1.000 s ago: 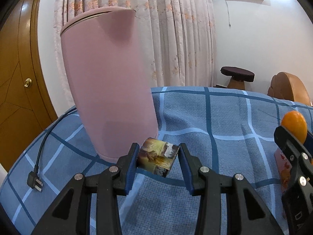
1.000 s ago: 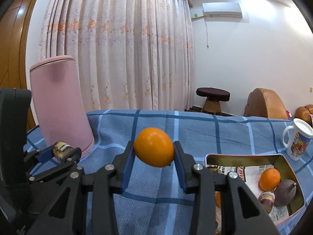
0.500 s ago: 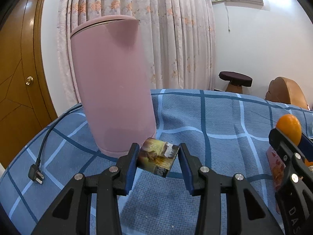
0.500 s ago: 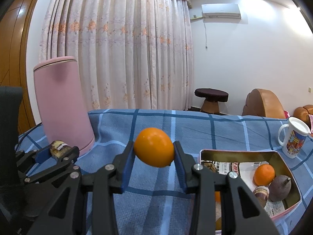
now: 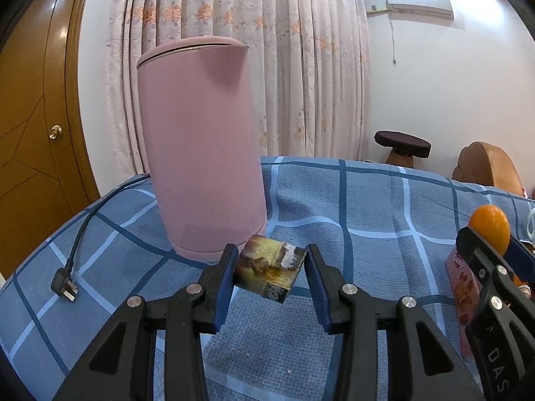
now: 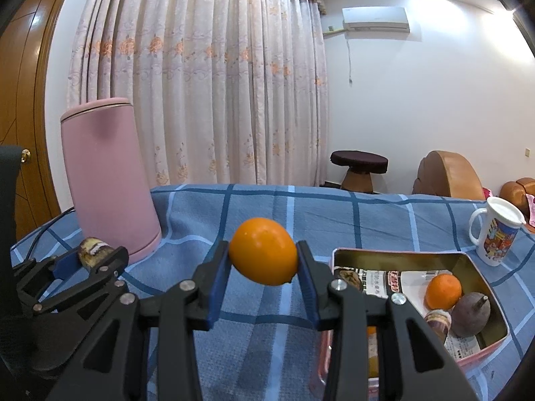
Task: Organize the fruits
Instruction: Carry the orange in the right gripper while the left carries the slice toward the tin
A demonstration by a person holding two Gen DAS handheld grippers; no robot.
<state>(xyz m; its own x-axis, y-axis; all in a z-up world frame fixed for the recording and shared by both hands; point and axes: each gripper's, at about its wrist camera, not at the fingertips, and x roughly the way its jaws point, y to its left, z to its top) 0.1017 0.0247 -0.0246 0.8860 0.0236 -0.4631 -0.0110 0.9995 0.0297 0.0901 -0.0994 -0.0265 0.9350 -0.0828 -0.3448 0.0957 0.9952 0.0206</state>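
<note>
Blue checked tablecloth (image 6: 267,214), tin (image 6: 481,277) as landmark. Right gripper (image 6: 264,264) clamps orange (image 6: 263,250) just left of tin; left gripper (image 5: 271,274) pinches brown fruit chunk (image 5: 269,272) farther left. Carry both level over tin's open space, release low.

Each view looks forward along its own gripper's two fingers, tilted a little downward over the checked blue worktop (image 5: 384,207) toward the curtain (image 6: 207,77) and white wall behind.

The left wrist camera sits close behind the left gripper (image 5: 271,269), with the pink kettle (image 5: 200,140) just ahead of the fingertips and filling much of the frame. At its right edge the right gripper (image 5: 491,244) enters.

The right wrist camera sits close behind the right gripper (image 6: 264,256) and sees the left gripper (image 6: 90,257) at lower left and the kettle (image 6: 107,173) farther off. Both views share kettle, curtain, stool (image 6: 359,163) and air conditioner (image 5: 418,1).
</note>
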